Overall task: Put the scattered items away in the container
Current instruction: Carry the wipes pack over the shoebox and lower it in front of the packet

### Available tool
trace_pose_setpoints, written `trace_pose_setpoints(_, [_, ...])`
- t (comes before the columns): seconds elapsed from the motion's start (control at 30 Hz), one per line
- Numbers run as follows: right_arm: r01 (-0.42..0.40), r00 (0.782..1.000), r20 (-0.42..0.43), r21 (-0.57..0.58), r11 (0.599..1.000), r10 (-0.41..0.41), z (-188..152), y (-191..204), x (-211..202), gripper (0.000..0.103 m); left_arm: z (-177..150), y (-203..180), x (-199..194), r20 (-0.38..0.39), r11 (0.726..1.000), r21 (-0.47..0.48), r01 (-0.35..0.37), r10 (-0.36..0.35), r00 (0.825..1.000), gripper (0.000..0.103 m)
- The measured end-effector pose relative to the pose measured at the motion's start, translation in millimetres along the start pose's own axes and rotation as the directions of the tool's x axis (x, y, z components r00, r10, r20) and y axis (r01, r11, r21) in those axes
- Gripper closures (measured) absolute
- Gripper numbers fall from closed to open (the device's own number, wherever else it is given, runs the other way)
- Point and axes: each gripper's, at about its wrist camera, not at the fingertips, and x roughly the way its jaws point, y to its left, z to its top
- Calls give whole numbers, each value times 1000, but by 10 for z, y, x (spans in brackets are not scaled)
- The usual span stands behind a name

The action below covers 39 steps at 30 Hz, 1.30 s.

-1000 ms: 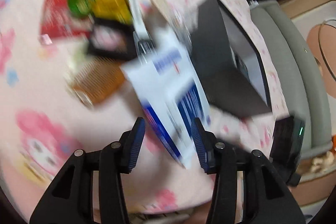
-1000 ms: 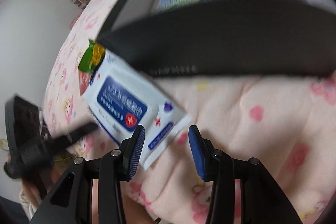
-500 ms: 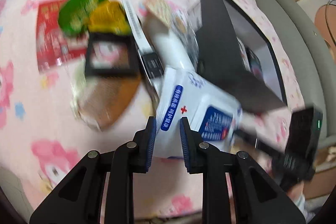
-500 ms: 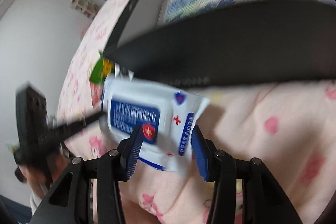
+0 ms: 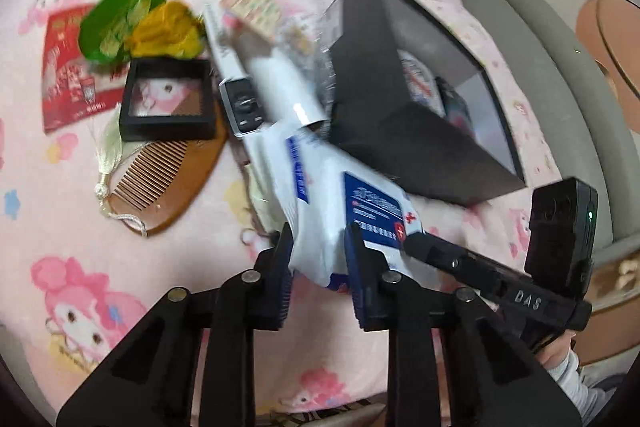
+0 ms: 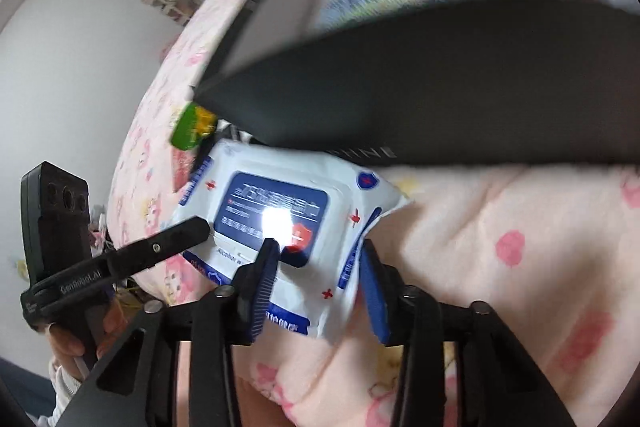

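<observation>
My left tool [image 5: 318, 251] is clamped on the near end of the white-and-blue wipes pack [image 5: 320, 187], which lies just in front of the black box [image 5: 404, 131] on the pink blanket [image 5: 120, 227]. My right tool [image 6: 318, 273] straddles the pack's other end (whether it grips, I cannot tell). A wooden comb [image 5: 168, 179] lies beyond the pack, away from the box.

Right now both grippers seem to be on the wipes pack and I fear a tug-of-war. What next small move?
Probably close the right gripper on the wipes pack, since its fingers bracket one end still apart; the left gripper already pinches the other, and the black box sits just beyond.
</observation>
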Motion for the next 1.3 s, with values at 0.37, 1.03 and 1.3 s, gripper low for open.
trace_pose_setpoints(0.37, [-82,982,167,-43,996,88,175,311,-759,76,434,-729,-457,140,986,166,22,-45,989,84])
trace_pose_setpoints(1.03, [202,978,49,22,979,-203,1115,-471,-511,76,1288,-1442,822,-63,967,225,-118,135,989,61])
trace_pose_setpoints(1.3, [273,957,86,42,961,-276,1178,-512,-547,76,1369,-1448,794,-30,952,237,-195,208,978,60])
